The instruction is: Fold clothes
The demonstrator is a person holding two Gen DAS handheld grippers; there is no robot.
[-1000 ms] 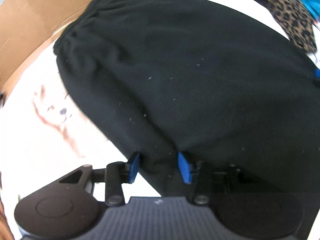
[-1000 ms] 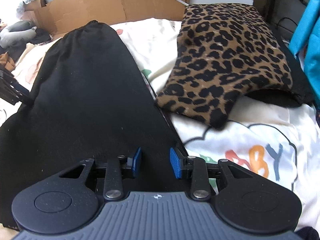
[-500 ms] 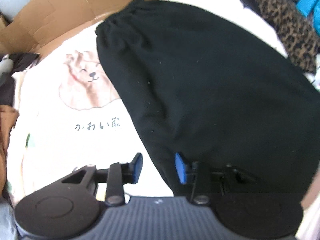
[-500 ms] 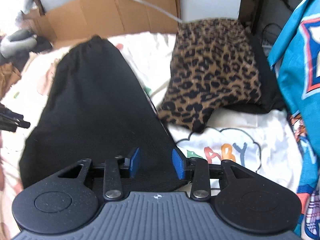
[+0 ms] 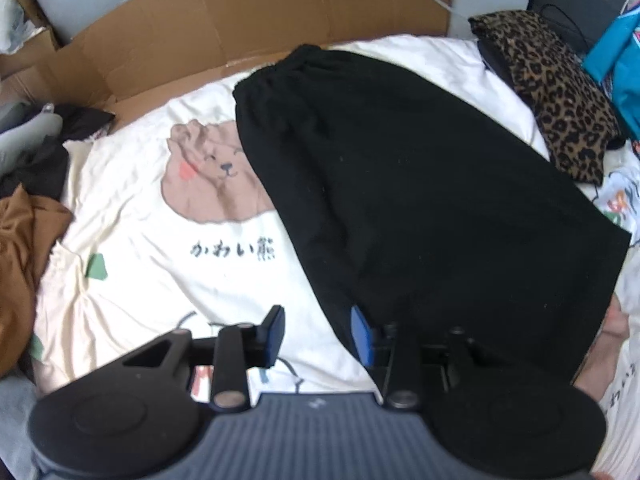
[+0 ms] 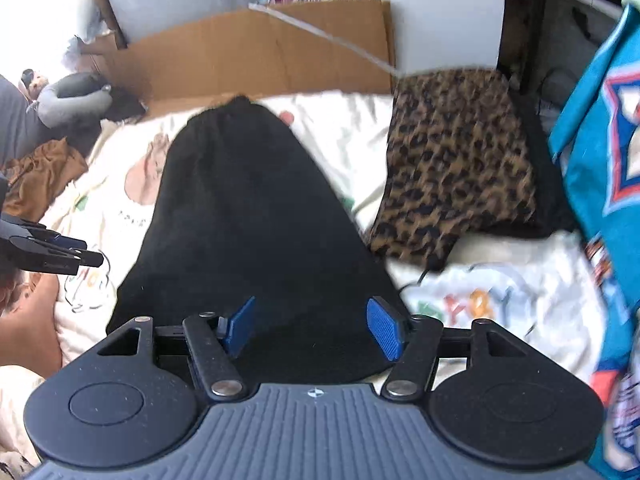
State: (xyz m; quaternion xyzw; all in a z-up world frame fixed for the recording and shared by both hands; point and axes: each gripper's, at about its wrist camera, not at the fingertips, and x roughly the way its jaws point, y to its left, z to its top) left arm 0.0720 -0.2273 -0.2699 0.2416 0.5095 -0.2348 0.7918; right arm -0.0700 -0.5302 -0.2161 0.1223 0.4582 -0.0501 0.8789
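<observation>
Black garment [image 5: 420, 184] flat, lengthwise, gathered waistband toward the cardboard [image 5: 248, 28]

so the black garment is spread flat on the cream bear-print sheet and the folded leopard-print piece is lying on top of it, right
Not quite. The black garment is spread on the cream bear-print sheet, but the folded leopard-print piece lies beside it on the sheet, not on top. The right wrist view shows a strip of sheet between the two.
</observation>
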